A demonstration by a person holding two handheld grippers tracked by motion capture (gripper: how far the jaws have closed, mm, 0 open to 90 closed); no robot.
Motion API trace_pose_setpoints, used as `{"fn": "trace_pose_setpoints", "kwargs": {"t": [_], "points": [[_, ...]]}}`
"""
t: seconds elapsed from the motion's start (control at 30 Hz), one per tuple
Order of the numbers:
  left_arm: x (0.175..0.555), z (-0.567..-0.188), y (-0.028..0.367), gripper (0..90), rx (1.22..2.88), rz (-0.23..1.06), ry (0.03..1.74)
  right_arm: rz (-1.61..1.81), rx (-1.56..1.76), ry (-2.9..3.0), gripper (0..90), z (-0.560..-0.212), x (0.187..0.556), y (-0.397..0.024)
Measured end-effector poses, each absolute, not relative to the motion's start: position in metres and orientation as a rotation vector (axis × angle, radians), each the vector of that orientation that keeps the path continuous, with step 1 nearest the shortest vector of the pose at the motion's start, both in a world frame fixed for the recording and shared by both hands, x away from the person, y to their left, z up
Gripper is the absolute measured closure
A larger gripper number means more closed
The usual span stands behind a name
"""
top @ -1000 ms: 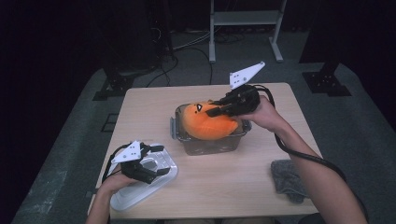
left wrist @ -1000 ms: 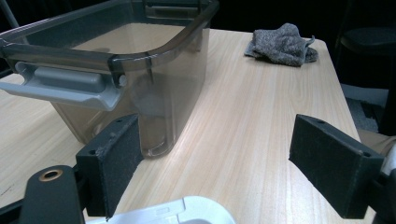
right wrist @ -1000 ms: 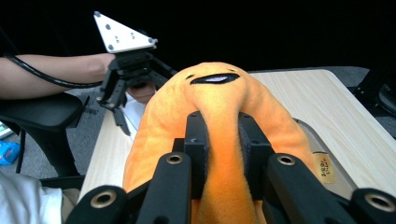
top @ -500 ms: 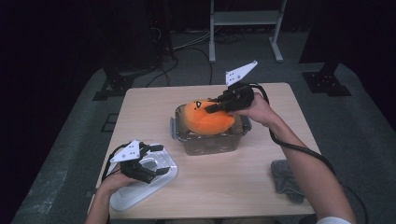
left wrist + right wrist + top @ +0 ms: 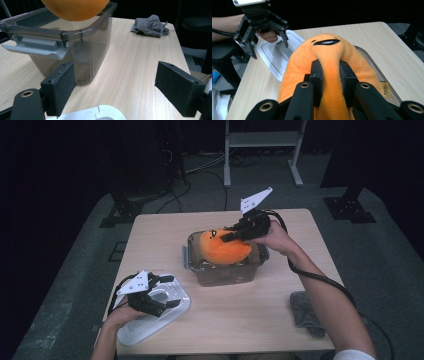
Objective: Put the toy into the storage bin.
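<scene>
Right gripper pinched on plush, has lowered it slightly since a second ago; plush now sits in bin, bulging above rim. Left gripper wide open, empty, over lid. Release likely next.

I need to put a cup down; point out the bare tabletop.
Bare: the front middle between the white lid and grey cloth, and the far left corner behind the clear container. Crowded: the front left, where the left gripper hovers over the lid.

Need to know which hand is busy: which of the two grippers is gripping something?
The right gripper: its fingers pinch a fold of the orange plush toy over the clear container. The left gripper is open above the white lid.
</scene>
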State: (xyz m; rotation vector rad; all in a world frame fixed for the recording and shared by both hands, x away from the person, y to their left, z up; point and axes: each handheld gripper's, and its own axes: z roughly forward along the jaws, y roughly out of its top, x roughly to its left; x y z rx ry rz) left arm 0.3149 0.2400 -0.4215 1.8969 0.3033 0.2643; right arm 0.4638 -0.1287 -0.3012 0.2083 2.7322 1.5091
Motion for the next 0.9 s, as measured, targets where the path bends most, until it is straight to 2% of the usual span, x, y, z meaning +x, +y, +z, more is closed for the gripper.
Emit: {"fn": "trace_pose_setpoints", "kwargs": {"t": [0.9], "points": [[0.311, -0.422, 0.241, 15.3, 1.903, 0.256, 0.311, 1.422, 0.174, 2.779, 76.0, -0.319, 0.481, -0.115]]}}
